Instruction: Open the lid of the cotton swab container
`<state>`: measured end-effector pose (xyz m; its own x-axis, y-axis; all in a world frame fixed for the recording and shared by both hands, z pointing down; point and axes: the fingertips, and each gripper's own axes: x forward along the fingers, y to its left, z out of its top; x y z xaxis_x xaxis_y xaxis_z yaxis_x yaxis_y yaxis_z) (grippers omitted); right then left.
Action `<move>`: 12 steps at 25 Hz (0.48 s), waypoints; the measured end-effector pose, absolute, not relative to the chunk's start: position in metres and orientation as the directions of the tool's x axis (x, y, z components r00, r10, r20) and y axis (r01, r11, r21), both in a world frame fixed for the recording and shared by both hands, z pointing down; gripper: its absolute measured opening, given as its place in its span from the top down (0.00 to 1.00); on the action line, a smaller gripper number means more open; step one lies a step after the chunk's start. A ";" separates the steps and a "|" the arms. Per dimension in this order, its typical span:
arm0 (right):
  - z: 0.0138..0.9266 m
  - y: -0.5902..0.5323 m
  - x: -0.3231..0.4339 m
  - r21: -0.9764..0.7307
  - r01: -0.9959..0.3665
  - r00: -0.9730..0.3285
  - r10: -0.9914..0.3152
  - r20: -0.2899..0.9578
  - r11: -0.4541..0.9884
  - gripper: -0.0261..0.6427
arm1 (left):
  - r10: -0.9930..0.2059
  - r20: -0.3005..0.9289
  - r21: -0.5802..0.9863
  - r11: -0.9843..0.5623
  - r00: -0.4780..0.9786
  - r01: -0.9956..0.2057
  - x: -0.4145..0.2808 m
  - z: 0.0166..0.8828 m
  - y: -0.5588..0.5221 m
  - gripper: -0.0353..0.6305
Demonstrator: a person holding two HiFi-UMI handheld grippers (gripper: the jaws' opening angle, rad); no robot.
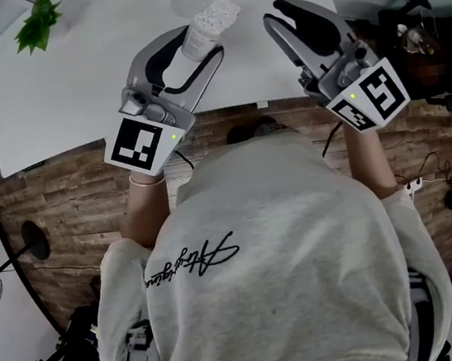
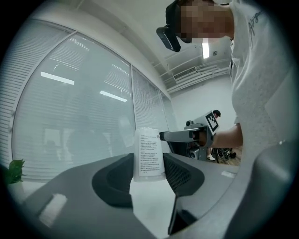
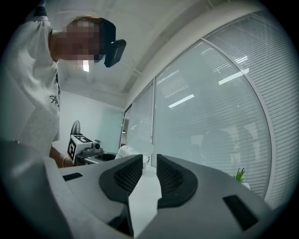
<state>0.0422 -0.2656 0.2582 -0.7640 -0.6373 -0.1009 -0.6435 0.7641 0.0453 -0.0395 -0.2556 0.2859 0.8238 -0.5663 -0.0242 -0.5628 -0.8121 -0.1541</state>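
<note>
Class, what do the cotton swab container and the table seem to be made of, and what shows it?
Cotton swab container: probably clear plastic, since its wall looks translucent around a printed label, likely paper. Table: smooth, matte white top, perhaps laminate; the look leaves it open.

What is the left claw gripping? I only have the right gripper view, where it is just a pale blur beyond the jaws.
Observer: The left claw is closed on the cotton swab container. Its pads sit on the container's lower body, and the printed label faces that claw's camera.
Reviewer: Is the lid on it?
Observer: No. The head view shows bare white swab tips at the container's open top, with no lid over them.
</note>
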 end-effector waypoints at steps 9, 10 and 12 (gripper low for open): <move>0.282 -0.259 0.048 0.014 -0.672 -0.740 -0.670 -0.061 0.741 0.84 | -0.617 -0.065 -0.133 -0.774 0.784 -0.619 -0.052 0.277 -0.256 0.66; 0.283 -0.259 0.048 0.013 -0.673 -0.738 -0.672 -0.059 0.739 0.85 | -0.620 -0.067 -0.130 -0.771 0.782 -0.623 -0.053 0.275 -0.256 0.66; 0.287 -0.257 0.050 0.007 -0.678 -0.734 -0.676 -0.055 0.735 0.86 | -0.625 -0.074 -0.129 -0.766 0.777 -0.629 -0.055 0.273 -0.255 0.66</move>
